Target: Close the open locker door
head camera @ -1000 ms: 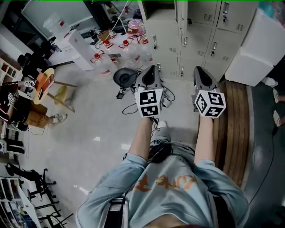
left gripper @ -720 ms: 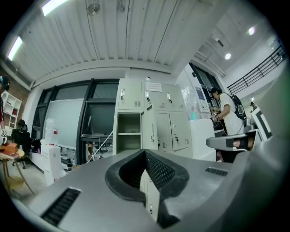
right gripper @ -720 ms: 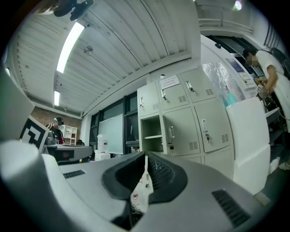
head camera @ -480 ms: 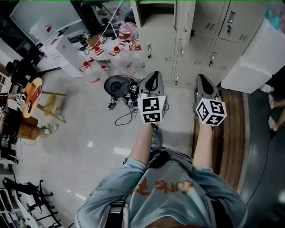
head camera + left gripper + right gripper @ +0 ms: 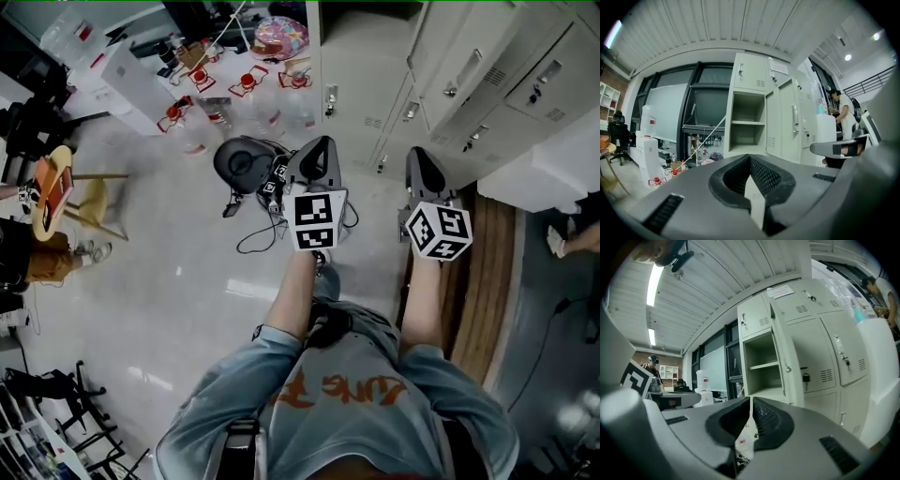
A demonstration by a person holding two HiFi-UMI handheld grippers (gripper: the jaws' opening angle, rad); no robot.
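Two grippers are held out side by side, roughly level, aimed at the locker bank (image 5: 820,333). The left gripper (image 5: 322,142) and right gripper (image 5: 419,155) are both empty. Fingers on each are pressed together with nothing between them, which suits a push on a panel rather than a grasp.

The locker door (image 5: 786,341) is swung out at the right side of the open compartment (image 5: 747,119) and is seen nearly edge-on in the right gripper view. It is well apart from both grippers, so no contact is made yet. The right gripper is judged better lined up with the door's outer face.

The compartment is split by one shelf (image 5: 747,123). Nothing is seen on the shelf or below it, so nothing is expected to block closing. Neighbouring lockers are shut, one with a padlock (image 5: 805,377).

Red-capped water jugs (image 5: 192,127) are parked on the floor left of the lockers. Their fill level cannot be read.
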